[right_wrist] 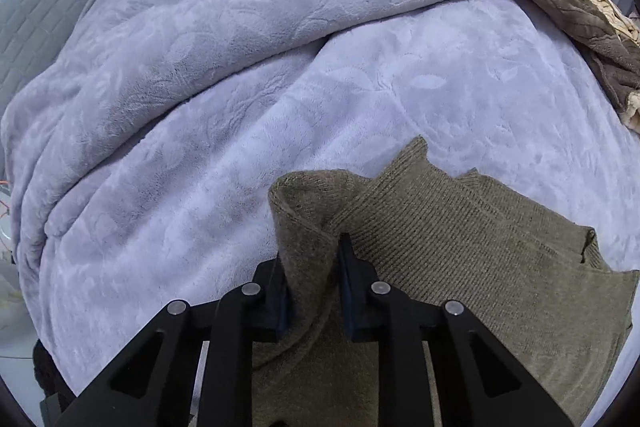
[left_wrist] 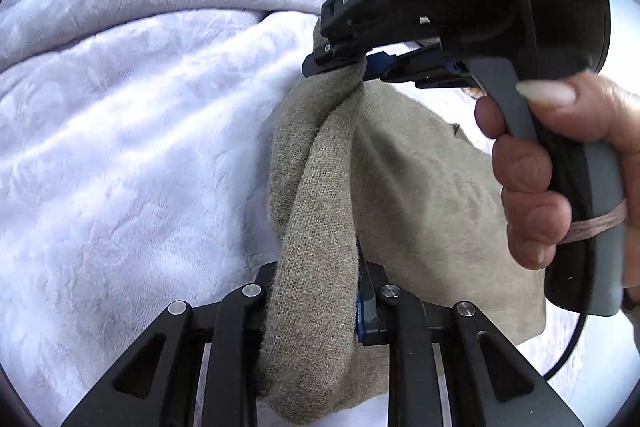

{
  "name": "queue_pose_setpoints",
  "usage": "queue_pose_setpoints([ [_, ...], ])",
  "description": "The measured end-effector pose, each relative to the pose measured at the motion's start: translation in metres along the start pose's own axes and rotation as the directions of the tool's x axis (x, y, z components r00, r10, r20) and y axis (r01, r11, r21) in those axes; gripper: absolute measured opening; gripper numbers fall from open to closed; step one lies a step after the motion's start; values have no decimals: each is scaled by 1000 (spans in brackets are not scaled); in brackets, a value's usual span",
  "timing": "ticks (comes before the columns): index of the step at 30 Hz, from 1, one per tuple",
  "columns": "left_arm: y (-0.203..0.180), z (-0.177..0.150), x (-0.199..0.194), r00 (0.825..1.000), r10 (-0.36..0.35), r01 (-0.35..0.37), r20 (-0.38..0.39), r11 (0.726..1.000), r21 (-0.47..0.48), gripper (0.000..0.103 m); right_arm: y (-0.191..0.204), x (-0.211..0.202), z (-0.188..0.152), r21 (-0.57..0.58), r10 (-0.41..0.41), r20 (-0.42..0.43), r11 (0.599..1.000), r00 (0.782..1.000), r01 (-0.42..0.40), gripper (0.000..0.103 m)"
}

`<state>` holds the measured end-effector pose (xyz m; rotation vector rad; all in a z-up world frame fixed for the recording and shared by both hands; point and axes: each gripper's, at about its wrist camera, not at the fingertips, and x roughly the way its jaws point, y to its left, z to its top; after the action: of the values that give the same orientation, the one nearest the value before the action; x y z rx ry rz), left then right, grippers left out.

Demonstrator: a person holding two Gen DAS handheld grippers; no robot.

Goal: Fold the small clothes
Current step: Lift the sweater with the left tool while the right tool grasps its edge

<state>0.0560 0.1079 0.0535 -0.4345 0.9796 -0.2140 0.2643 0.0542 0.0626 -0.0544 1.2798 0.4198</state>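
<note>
At lower centre of both views, my left gripper (left_wrist: 316, 307) and right gripper (right_wrist: 314, 287) pinch the knit garment's (right_wrist: 460, 259) edge, mid-fold; next, carry it across evenly.

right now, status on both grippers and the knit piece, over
Left gripper shut on olive knit garment. Right gripper shut on same garment, edge bunched between both. Rest lies on lilac blanket. Nothing in the way.

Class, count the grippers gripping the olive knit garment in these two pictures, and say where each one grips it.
2. The left gripper pinches a bunched fold nearest its camera; the right gripper clamps the knit garment further up that fold, above the lilac blanket.
</note>
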Motion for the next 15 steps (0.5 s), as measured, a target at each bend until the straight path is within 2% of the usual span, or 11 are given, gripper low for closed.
queue_pose_setpoints([
  [4, -17, 4, -14, 1000, 16, -16, 12, 1000, 27, 24, -7, -21, 0, -14, 38, 28, 999, 999, -37, 22],
  [10, -46, 1, -20, 997, 80, -81, 15, 994, 77, 24, -20, -40, -1, -15, 81, 59, 997, 995, -81, 21],
  [15, -71, 6, -13, 992, 123, -123, 8, 986, 113, 24, -32, -55, -5, -18, 96, 80, 995, 992, -95, 21],
])
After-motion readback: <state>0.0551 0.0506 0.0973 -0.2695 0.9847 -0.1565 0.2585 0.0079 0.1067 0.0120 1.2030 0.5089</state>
